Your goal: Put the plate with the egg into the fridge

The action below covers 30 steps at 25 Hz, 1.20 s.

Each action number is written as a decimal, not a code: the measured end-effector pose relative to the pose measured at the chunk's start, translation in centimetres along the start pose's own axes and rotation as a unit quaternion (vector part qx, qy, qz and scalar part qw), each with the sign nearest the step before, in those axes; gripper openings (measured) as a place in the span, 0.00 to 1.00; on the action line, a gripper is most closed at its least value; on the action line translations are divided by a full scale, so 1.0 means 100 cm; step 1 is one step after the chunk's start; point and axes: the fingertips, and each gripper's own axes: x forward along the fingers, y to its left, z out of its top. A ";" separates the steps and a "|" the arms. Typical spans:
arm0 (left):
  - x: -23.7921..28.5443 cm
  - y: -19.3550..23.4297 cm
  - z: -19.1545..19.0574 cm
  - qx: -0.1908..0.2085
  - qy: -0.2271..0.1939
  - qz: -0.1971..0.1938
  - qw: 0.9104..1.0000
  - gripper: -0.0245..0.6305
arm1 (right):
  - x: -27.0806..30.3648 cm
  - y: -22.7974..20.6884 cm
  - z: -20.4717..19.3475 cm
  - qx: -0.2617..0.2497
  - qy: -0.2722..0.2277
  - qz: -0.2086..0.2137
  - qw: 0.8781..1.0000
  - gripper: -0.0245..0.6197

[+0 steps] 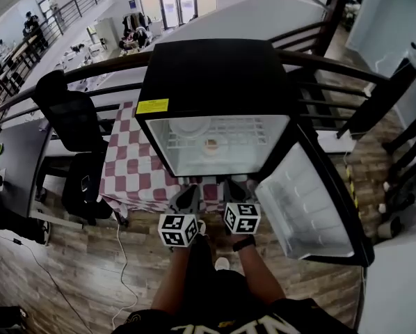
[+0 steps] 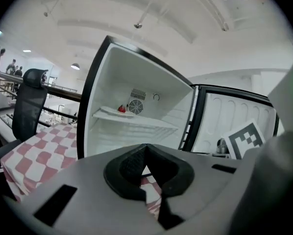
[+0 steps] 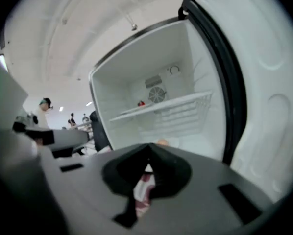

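A: Biggest thing in shot?
B: Black fridge [image 1: 208, 68], set on a table covered w/ red-white check cloth [image 1: 128, 165]. Its door [image 1: 305, 200] is swung wide open, to the right in the head view. The white interior is fully exposed.

A: What's noted around it?
B: A black office chair [image 1: 72, 120] is seen left of the table. A dark railing [image 1: 104, 67] is run behind the fridge.

A: Inside?
B: A wire shelf [image 1: 229, 127] is fitted across the upper part.

A: Grippers?
B: L gripper [image 1: 188, 195] and R gripper [image 1: 234, 186] are held side by side in front of the open fridge, over the table's near edge, well apart from anything inside. L fingers [image 2: 130, 167] are pressed together w/ nothing pinched. Only check cloth is seen through the gap lower down. R fingers [image 3: 125, 172] are likewise pressed together and nothing is gripped.

A: And the plate?
B: The plate [image 1: 222, 142] is found inside the fridge, on its floor, under the wire shelf. The egg [image 1: 211, 145] is seen lying on it, approx. at its centre.

A: Smaller bits?
B: A yellow label [image 1: 152, 106] is stuck on the fridge's top front edge. A small red obj. [image 2: 121, 108] is seen at the back of the shelf, just beside a round fan grille [image 2: 135, 106].
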 end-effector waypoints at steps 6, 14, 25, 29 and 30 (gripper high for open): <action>-0.040 -0.039 0.021 0.025 -0.032 -0.006 0.999 0.07 | -0.067 0.037 0.022 -0.063 -0.040 0.029 0.997 0.07; -0.073 -0.084 0.036 0.042 -0.054 -0.014 0.998 0.07 | -0.130 0.068 0.066 -0.090 -0.100 0.057 0.989 0.07; -0.102 -0.105 0.062 0.024 -0.053 -0.010 0.998 0.07 | -0.174 0.083 0.086 -0.131 -0.100 0.062 0.984 0.07; -0.109 -0.110 0.065 0.023 -0.050 -0.012 0.998 0.07 | -0.185 0.083 0.093 -0.108 -0.100 0.065 0.987 0.07; -0.110 -0.112 0.067 0.021 -0.050 -0.015 0.998 0.07 | -0.189 0.083 0.098 -0.100 -0.109 0.069 0.987 0.07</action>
